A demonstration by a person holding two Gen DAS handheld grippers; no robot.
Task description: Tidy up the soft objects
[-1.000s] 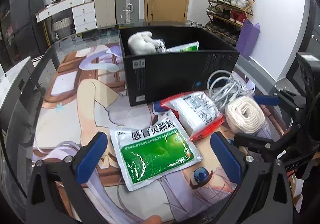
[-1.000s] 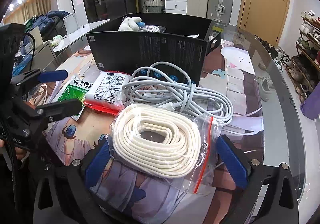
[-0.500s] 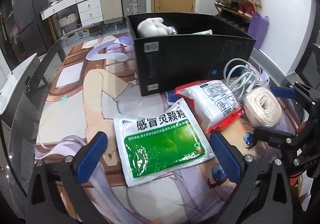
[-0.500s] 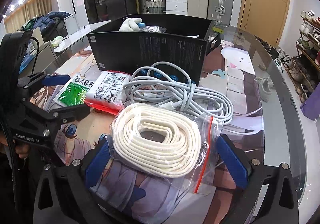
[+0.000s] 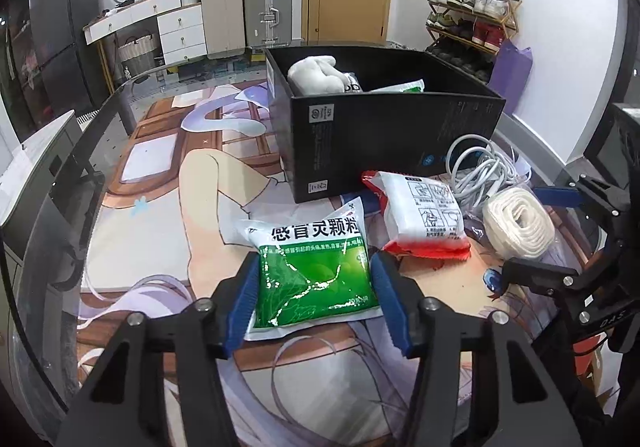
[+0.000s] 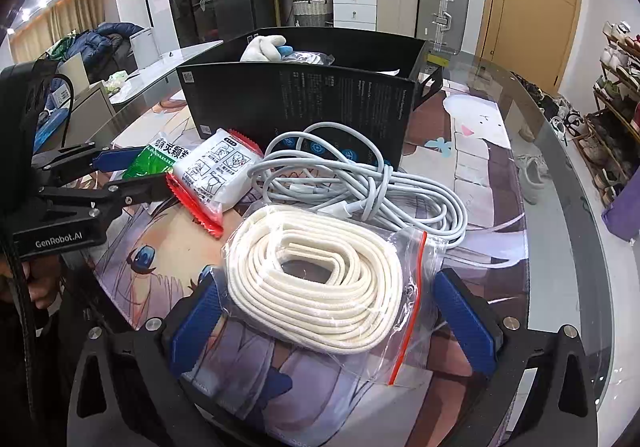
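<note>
A green-and-white medicine packet [image 5: 316,271] lies on the printed mat. My left gripper [image 5: 316,303] is closing on it, and both blue pads press its sides so the packet bulges. The right wrist view shows this grip from the side [image 6: 140,173]. My right gripper [image 6: 332,323] stands open around a coil of white rope in a clear zip bag [image 6: 316,279], not squeezing it. A white-and-red packet [image 5: 424,215] and a bundle of grey cable [image 6: 360,183] lie between the two. Behind them an open black box [image 5: 392,127] holds a white plush toy [image 5: 316,75] and other packets.
The printed mat [image 5: 168,215] covers a glass table whose curved edge [image 6: 560,175] runs close on the right. Suitcases, a white drawer unit and a shoe rack [image 5: 472,7] stand beyond the table. A hand holds the left gripper's handle [image 6: 36,287].
The left gripper's jaws came in from wide open onto the sides of the green packet, which has bunched up between them. The right gripper and the bagged rope have not moved.
</note>
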